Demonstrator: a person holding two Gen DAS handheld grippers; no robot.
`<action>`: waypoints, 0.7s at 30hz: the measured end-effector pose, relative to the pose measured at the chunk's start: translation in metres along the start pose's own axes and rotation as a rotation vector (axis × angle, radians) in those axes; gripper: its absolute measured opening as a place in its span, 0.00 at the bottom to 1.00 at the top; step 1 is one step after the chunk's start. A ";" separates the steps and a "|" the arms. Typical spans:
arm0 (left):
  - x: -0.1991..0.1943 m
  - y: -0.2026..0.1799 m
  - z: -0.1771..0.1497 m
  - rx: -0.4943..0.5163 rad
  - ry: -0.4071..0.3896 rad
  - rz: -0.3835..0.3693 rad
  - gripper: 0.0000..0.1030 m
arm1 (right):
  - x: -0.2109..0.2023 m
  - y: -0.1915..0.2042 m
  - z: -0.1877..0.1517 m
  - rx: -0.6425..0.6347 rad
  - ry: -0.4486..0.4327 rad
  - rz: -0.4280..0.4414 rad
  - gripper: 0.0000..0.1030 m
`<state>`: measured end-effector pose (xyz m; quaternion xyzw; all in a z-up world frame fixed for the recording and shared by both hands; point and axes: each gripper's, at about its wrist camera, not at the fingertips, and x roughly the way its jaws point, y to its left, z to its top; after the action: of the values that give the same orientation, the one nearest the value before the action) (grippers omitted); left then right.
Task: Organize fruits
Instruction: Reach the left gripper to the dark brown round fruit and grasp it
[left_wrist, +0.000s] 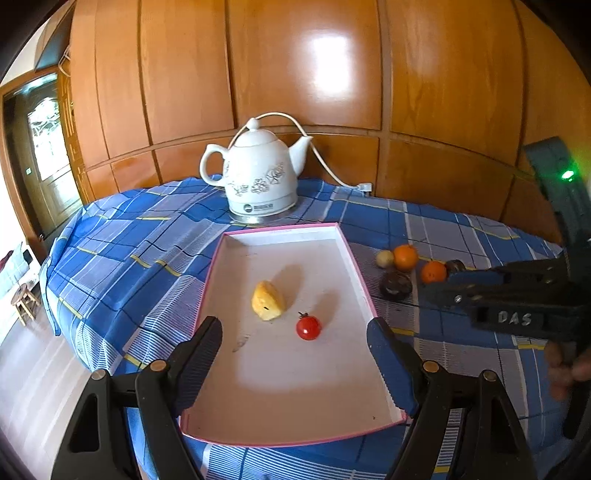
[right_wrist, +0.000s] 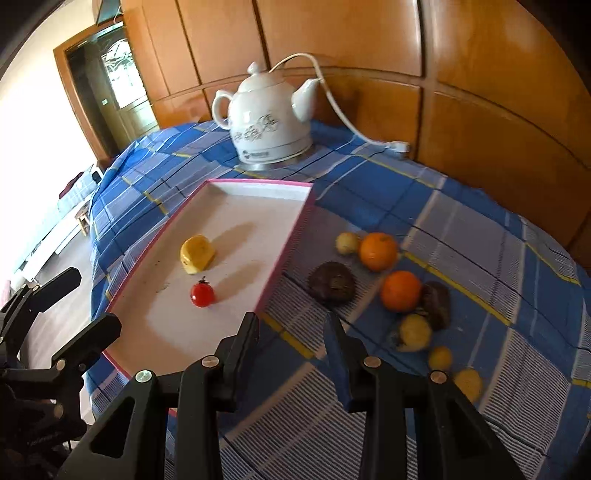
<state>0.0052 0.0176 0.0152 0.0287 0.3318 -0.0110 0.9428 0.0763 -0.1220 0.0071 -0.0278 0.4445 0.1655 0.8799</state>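
Right now your right gripper (right_wrist: 291, 332) hangs over the checked tablecloth (right_wrist: 461, 236) just beside the tray's near right wall, its jaws parted only a little and holding nothing, while your left gripper (left_wrist: 295, 339) sits spread wide and empty over the near end of the pink-rimmed tray (left_wrist: 354, 258). Inside that tray lie a yellow fruit piece (left_wrist: 267, 304) and a cherry tomato (left_wrist: 308, 328), close together but apart. Outside it, on the cloth to the right, the rest wait in a tight cluster: two oranges (right_wrist: 378, 251) (right_wrist: 400, 291), a dark round fruit (right_wrist: 331, 283) nearest the tray wall, another dark one (right_wrist: 437, 304) touching the nearer orange, and several small yellowish fruits (right_wrist: 415, 332). The risk, as I judge it, is that crowding: go in with jaws this narrow and you may nudge a round fruit rather than straddle it, sending neighbours rolling toward the table edge. Carrying low could also clip the tray's wall, and the kettle (right_wrist: 266, 122) cord (right_wrist: 343, 114) trails behind
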 end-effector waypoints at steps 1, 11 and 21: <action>0.001 -0.002 0.000 0.005 0.003 -0.002 0.79 | -0.003 -0.003 -0.001 0.004 -0.004 -0.004 0.35; 0.001 -0.020 -0.002 0.063 0.012 -0.010 0.79 | -0.026 -0.036 -0.012 0.035 -0.036 -0.051 0.35; 0.014 -0.032 -0.003 0.075 0.067 -0.048 0.80 | -0.040 -0.087 -0.022 0.056 -0.021 -0.154 0.36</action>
<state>0.0130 -0.0142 0.0021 0.0564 0.3630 -0.0452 0.9290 0.0649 -0.2186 0.0167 -0.0354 0.4363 0.0852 0.8951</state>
